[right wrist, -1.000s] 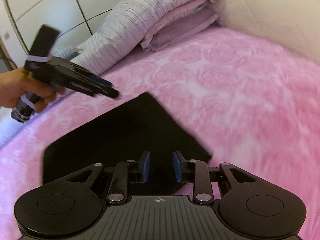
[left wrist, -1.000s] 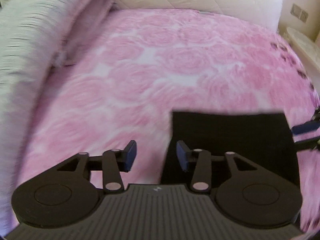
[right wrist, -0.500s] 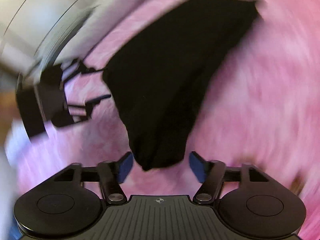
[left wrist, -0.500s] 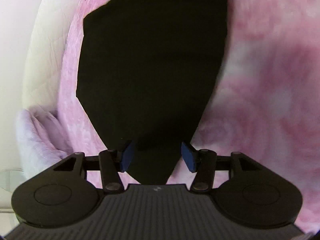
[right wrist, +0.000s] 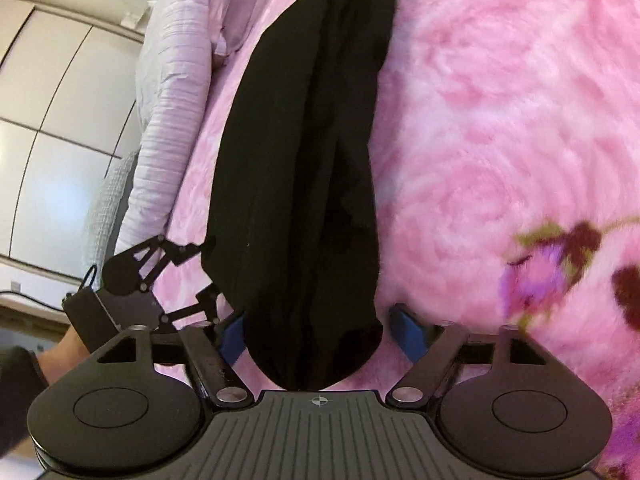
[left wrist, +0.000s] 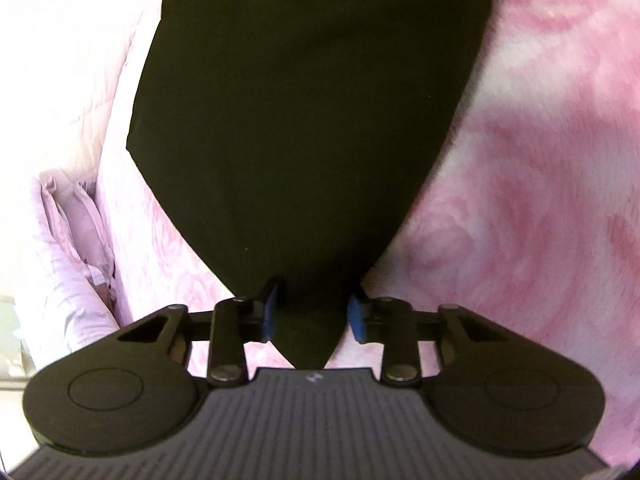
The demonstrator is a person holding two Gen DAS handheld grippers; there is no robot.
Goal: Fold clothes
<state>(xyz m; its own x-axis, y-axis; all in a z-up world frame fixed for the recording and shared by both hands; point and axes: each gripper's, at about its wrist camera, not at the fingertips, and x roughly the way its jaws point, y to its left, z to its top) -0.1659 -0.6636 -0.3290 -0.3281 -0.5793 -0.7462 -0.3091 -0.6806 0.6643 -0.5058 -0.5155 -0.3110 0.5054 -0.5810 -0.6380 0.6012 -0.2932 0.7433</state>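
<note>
Since a sec ago both grippers dropped onto the black garment (left wrist: 304, 120) on the pink blanket (left wrist: 540, 200): left gripper (left wrist: 314, 312) & right gripper (right wrist: 320, 334) jaws closing, each round a near corner.

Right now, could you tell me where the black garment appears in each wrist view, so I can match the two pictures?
Left wrist view: the black garment fills the upper centre and narrows to a corner between the left gripper pads.
Right wrist view: the black garment runs as a creased band from top centre down between the right gripper pads.
Shared landmark: the pink rose-patterned blanket under it.
</note>
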